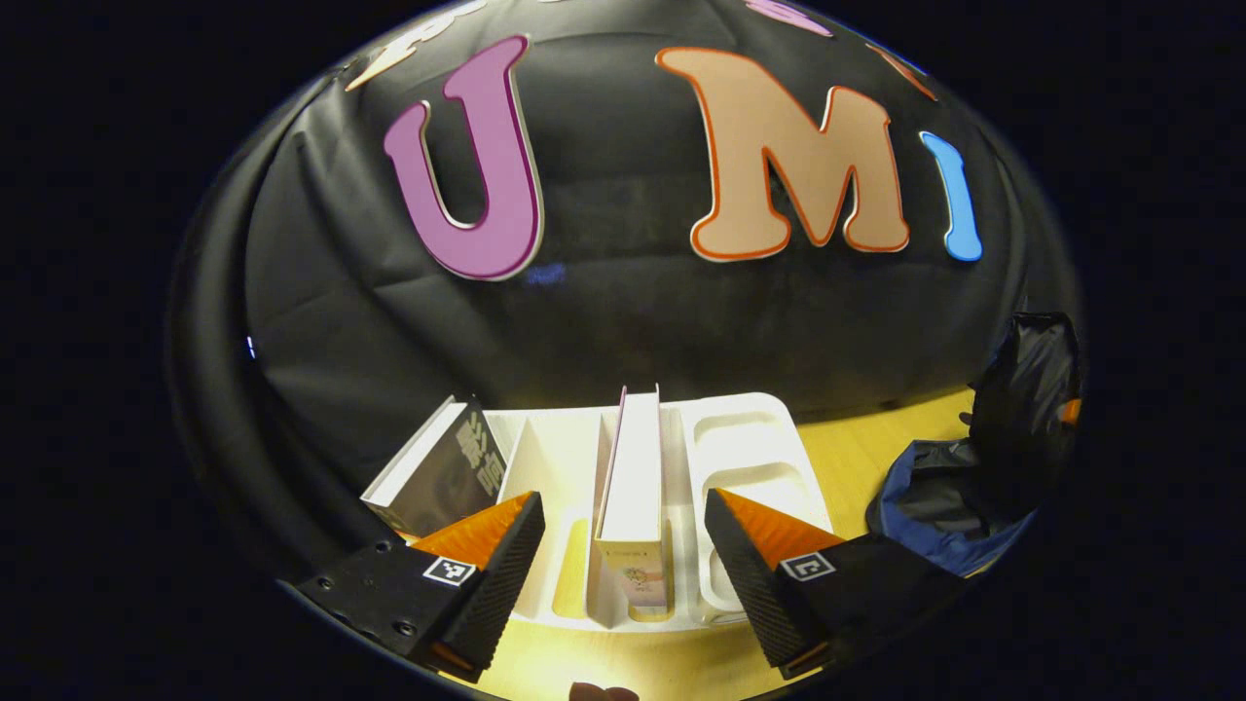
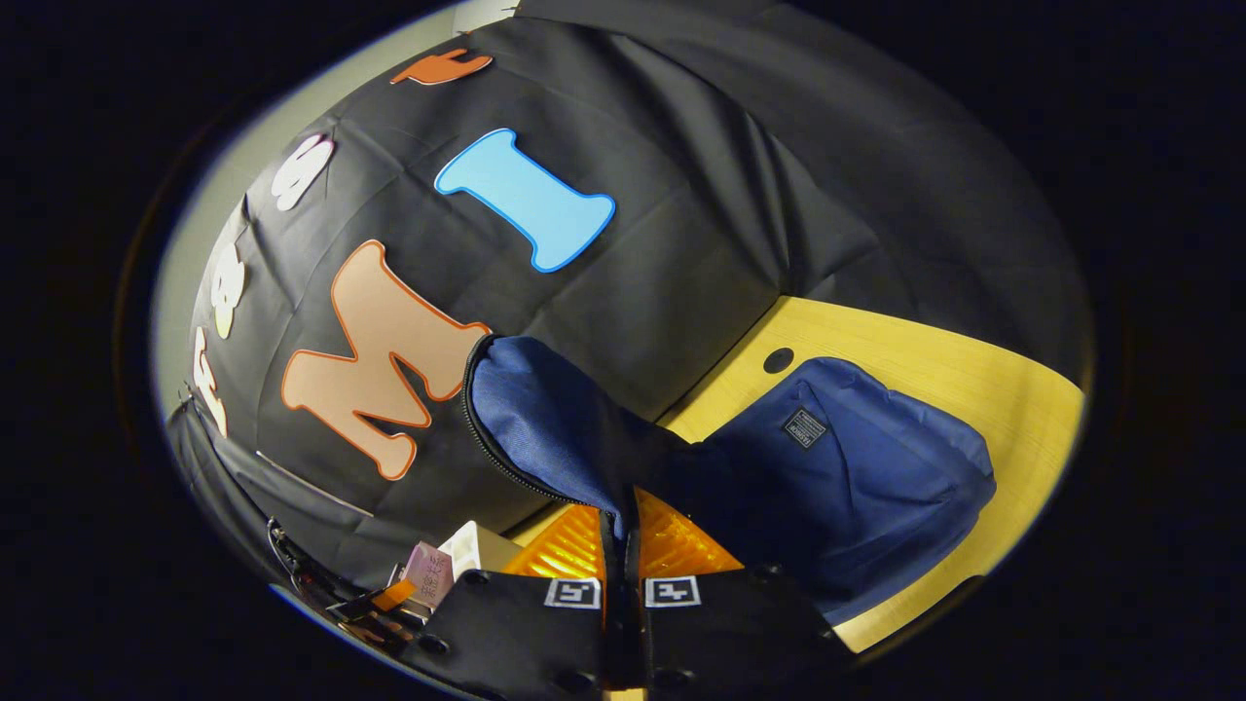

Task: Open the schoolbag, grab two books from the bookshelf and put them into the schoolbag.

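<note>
L gripper [image 1: 623, 555] has its fingers spread wide, one each side of an upright white book [image 1: 633, 487] standing in the white bookshelf [image 1: 750, 458] on the tabletop [image 1: 857, 428]; fingers look clear of the book, not touching. A 2nd book [image 1: 443, 472], dark cover, leans in the bookshelf's end slot, on the far side of the white book from the schoolbag. Blue schoolbag [image 1: 973, 487] sits on the tabletop well apart from the bookshelf, past its empty compartments. R gripper [image 2: 621, 545] has fingers closed tight, pinching the schoolbag's [image 2: 837, 477] zip-edged flap [image 2: 545, 409] & holding it lifted, w/ the bag body lying on the tabletop [image 2: 973, 370] just beyond. Bookshelf corner w/ a pinkish book [image 2: 428, 570] sits beside the R gripper.
</note>
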`<state>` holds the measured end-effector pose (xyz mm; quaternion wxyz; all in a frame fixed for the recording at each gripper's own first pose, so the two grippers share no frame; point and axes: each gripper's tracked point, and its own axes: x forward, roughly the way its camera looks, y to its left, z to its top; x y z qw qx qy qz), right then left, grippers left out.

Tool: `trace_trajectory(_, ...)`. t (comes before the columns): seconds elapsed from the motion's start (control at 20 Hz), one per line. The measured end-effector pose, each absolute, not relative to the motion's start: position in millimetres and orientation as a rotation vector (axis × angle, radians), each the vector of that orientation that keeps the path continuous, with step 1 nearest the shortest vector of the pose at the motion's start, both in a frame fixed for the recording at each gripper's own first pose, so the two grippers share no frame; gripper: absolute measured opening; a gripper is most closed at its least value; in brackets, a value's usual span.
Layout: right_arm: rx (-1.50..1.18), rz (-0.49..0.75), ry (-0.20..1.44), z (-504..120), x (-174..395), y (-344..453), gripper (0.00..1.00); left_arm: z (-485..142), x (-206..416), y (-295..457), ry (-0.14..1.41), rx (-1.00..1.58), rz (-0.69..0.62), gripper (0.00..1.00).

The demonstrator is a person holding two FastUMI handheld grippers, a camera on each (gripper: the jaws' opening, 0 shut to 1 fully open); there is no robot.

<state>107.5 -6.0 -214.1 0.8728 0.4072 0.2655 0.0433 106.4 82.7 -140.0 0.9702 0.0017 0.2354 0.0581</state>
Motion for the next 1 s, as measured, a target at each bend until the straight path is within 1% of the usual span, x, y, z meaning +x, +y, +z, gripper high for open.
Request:
trace_trajectory(0.2, 0.848, 0.087, 0.557, -213.2, 105.5, -7.2, 0.03, -166.0, 118.0, 84.6, 0.654, -0.031, 0.082, 0.96)
trace_trajectory(0.35, 0.841, 0.092, 0.556, -215.7, 105.7, -10.8, 0.03, -167.6, 131.7, 83.5, 0.739, -0.015, 0.031, 0.94)
trace_trajectory(0.5, 0.86, 0.088, 0.555, -213.2, 104.7, -11.1, 0.03, -185.9, 131.0, 81.2, 0.899, -0.007, -0.005, 0.93)
trace_trajectory(0.6, 0.864, 0.089, 0.554, -213.1, 104.4, -14.2, 0.03, -194.2, 132.7, 86.5, 0.961, 0.005, -0.003, 0.91)
trace_trajectory(0.7, 0.865, 0.088, 0.553, -212.7, 105.4, -17.7, 0.03, -200.9, 137.2, 89.0, 0.991, 0.006, -0.009, 0.9)
trace_trajectory(0.8, 0.874, 0.086, 0.553, -213.4, 104.7, -19.0, 0.03, -205.5, 136.0, 87.3, 1.033, 0.008, -0.036, 0.89)
trace_trajectory(0.85, 0.873, 0.086, 0.553, -212.9, 104.8, -20.8, 0.03, -209.2, 135.8, 88.7, 1.047, 0.014, -0.033, 0.8)
trace_trajectory(0.95, 0.867, 0.09, 0.556, -213.7, 106.4, -20.5, 0.03, -206.7, 129.3, 83.1, 1.095, 0.002, -0.054, 0.42)
trace_trajectory(1.0, 0.861, 0.092, 0.557, -214.3, 106.0, -19.8, 0.03, -209.0, 129.1, 76.3, 1.107, -0.012, -0.072, 0.39)
